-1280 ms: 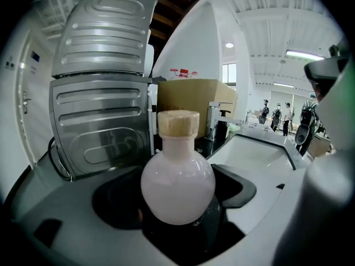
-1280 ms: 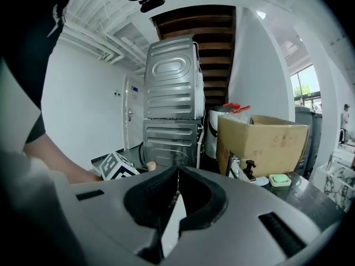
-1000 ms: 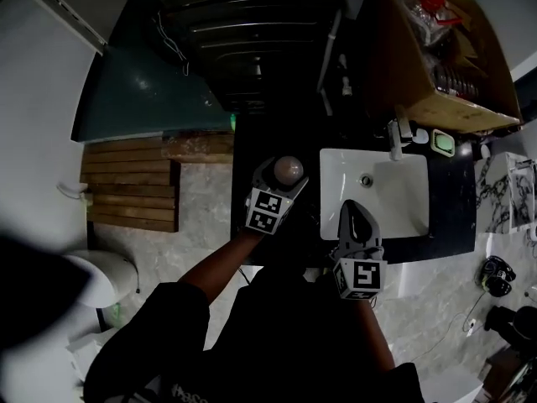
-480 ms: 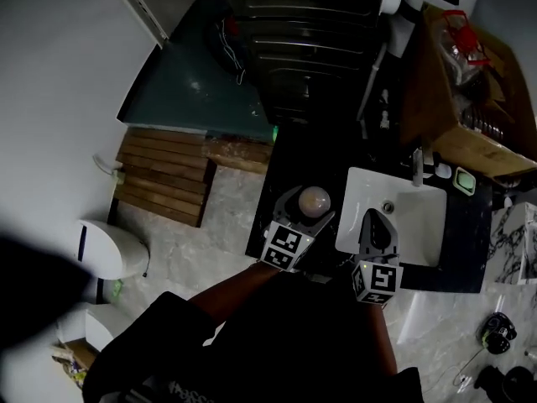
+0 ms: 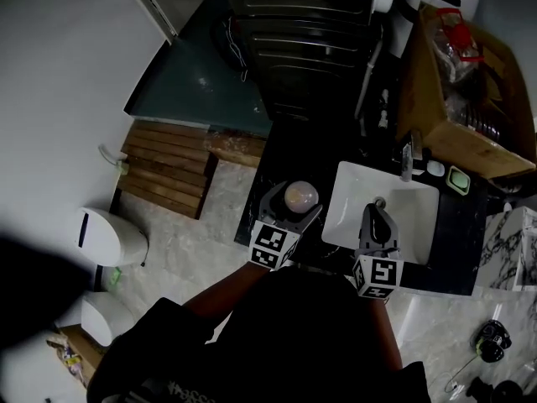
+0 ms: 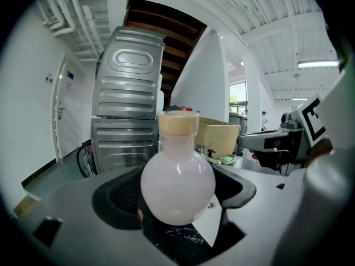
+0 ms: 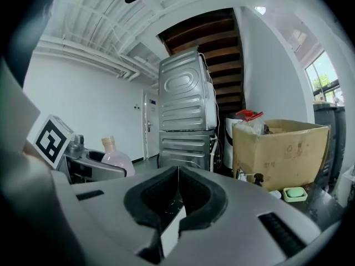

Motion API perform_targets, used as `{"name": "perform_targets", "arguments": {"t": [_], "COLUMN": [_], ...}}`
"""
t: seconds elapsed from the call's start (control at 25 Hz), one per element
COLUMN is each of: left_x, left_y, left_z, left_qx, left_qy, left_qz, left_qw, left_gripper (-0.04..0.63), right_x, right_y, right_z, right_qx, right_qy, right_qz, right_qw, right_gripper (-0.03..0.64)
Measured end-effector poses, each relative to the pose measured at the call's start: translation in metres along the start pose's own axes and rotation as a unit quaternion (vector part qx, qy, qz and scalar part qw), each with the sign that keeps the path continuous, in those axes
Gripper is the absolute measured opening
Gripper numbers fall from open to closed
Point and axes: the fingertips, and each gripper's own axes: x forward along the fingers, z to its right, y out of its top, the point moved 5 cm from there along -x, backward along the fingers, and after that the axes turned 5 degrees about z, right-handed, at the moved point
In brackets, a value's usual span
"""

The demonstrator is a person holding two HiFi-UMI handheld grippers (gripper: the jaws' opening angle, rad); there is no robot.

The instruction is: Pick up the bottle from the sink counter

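— What's on the far left?

— One wooden slatted mat (image 5: 164, 170) on the floor. Next to it are two grey machines (image 7: 186, 121), stacked one on the other.

— How many bottles?

— One: a round-bellied pink bottle (image 5: 300, 195) with a tan cap. The left gripper (image 5: 291, 207) has both jaws pressed against its belly. It is upright over the black counter (image 5: 281, 154), just left of the basin.

— Basins?

— One white sink basin (image 5: 403, 200), with a single tap (image 5: 407, 159) at its back edge.

— And the second gripper?

— The right gripper (image 7: 177, 195) is over the basin's near rim. Its jaws meet with nothing between them.

— Further right?

— One cardboard box (image 7: 277, 148), and one green soap dish (image 7: 294, 193) beneath it.
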Motion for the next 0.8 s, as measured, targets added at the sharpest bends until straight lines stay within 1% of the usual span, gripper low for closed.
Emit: {"name": "perform_targets", "arguments": {"t": [0.12,0.24,0.36,0.52,0.8], "left_x": [0.002,0.007,0.011,0.019,0.034], "left_y": [-0.001,0.002,0.007,0.008,0.008], "left_z": [0.009,0.017,0.029,0.047,0.077], "left_qx": [-0.012,-0.015,-0.014,-0.016,-0.016], "left_qy": [0.015,0.028,0.041,0.048,0.063], "left_qz": [-0.002,-0.003,0.003,0.004,0.009], "left_qw": [0.9998,0.9995,0.9991,0.9987,0.9979], "left_gripper": [0.379,0.379,0.379,0.379,0.379], "right_x": [-0.006,-0.012,-0.018,-0.03,-0.044], "right_y": [0.004,0.004,0.004,0.011,0.003], "right_z": [0.017,0.038,0.057,0.084,0.124], "right_qx": [-0.005,-0.008,-0.006,-0.017,-0.023], "right_qy": [0.007,0.01,0.011,0.0,0.007], "right_qz": [-0.002,-0.012,-0.005,0.02,0.007], "right_qw": [1.0,1.0,1.0,1.0,1.0], "right_gripper": [0.038,0.038,0.038,0.038,0.037]}}
